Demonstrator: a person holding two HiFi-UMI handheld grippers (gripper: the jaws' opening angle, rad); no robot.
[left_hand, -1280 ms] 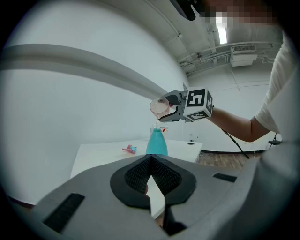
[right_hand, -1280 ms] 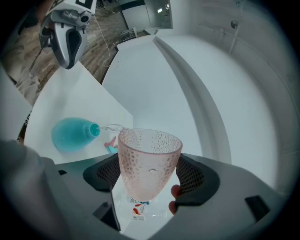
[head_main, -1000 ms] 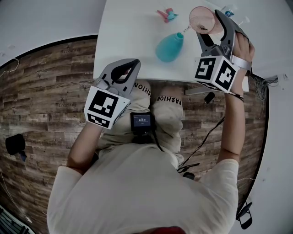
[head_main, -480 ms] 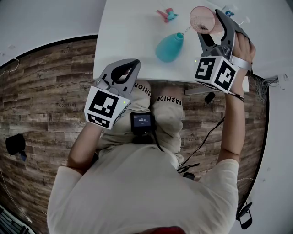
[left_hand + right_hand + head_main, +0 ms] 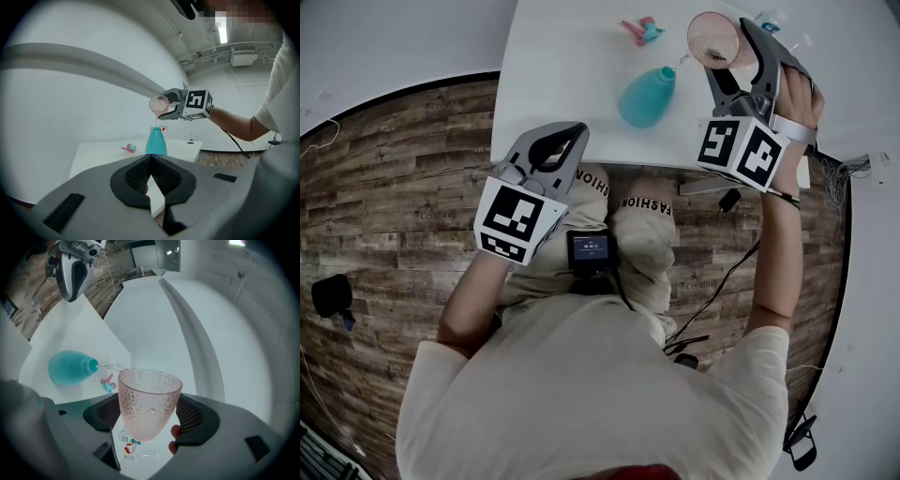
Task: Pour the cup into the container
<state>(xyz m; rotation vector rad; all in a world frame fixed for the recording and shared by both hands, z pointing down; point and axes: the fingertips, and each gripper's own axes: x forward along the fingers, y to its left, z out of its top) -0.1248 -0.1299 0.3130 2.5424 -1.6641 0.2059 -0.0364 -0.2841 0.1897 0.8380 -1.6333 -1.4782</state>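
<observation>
The dimpled pink cup, pinched across its body by the right hand-held gripper and tipped at 1 o'clock of the teal container on the counter, looks light, stiff and slick, probably best held mid-wall, while the left hand-held gripper hangs pressed together, empty, at 7 o'clock.

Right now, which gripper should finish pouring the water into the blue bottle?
The right gripper. It holds the tilted pink cup above the teal bottle, with a thin stream reaching its mouth. The left gripper is shut, empty, back at the table edge.
</observation>
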